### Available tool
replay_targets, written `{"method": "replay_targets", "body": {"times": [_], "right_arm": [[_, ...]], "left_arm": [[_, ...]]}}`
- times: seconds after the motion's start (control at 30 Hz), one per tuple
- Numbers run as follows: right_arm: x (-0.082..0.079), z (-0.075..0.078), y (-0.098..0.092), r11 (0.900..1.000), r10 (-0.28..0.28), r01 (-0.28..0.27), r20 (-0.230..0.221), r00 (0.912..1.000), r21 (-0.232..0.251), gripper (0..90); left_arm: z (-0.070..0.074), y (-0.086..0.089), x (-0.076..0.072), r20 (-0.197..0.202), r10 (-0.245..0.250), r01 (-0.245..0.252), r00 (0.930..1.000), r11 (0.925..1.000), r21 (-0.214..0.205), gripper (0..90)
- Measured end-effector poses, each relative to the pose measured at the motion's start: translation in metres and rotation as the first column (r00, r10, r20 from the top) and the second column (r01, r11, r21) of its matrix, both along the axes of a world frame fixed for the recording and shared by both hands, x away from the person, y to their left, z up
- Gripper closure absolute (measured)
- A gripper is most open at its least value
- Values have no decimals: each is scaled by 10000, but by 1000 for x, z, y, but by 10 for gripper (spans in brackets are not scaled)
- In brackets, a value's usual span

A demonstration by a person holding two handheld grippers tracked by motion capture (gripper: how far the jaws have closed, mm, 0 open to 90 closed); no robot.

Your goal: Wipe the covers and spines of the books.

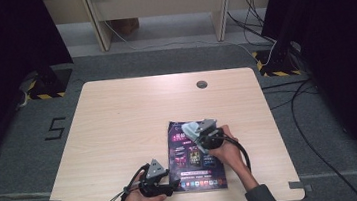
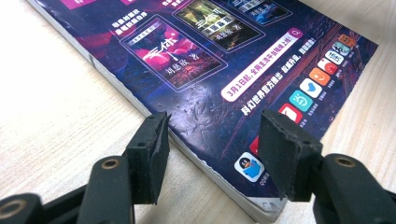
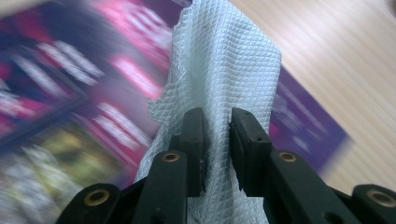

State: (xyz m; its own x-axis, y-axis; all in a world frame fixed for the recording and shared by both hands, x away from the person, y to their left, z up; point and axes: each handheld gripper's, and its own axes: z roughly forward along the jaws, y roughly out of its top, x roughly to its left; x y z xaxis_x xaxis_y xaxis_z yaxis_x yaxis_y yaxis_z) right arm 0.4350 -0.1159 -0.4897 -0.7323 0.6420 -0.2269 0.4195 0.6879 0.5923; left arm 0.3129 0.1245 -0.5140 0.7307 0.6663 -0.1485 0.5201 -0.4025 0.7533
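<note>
- On the light wooden surface [image 1: 118,117], a purple magazine [image 1: 195,159] lies flat near the front edge.
- The right hand-held gripper [image 3: 217,140] pinches a pale quilted cloth [image 3: 224,65] over the magazine cover.
- The left hand-held gripper [image 2: 212,140] stands open, its jaws straddling the magazine's corner.

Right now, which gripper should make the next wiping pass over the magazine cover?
Right. The right gripper is shut on the white cloth over the magazine. The left gripper stands open at the magazine's near corner, better placed for steadying.
</note>
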Motion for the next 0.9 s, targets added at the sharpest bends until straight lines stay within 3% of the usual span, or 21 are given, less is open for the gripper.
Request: {"method": "replay_targets", "body": {"times": [0.17, 0.27, 0.5, 0.67, 0.8, 0.9], "right_arm": [[4, 0, -35, 9928, -1191, 1190, 108, 9928, 108, 759], [0, 0, -41, 9897, -1432, 1431, 85, 9897, 74, 765], [-10, -1, -32, 9921, -1248, 1251, 254, 9919, -114, 769], [-24, -2, -12, 9985, -511, 510, 95, 9986, 196, 768], [-28, -1, -3, 9987, -305, 319, 374, 9988, -387, 769], [-28, -1, -2, 9985, -353, 368, 368, 9987, -416, 766]], "left_arm": [[0, 0, 0, 33, -39, 39, 10000, 10000, 10, 426], [0, 0, -1, 145, -53, 52, 9999, 10000, 82, 426], [0, -1, -2, 303, -49, 44, 9995, 9999, 159, 424], [0, -2, -3, 527, 154, -173, 9985, 9991, 377, 368], [3, -3, -4, 652, 29, -58, 9979, 9990, 443, 385], [7, -5, -12, 785, -142, 102, 9968, 9986, 516, 371]]}}
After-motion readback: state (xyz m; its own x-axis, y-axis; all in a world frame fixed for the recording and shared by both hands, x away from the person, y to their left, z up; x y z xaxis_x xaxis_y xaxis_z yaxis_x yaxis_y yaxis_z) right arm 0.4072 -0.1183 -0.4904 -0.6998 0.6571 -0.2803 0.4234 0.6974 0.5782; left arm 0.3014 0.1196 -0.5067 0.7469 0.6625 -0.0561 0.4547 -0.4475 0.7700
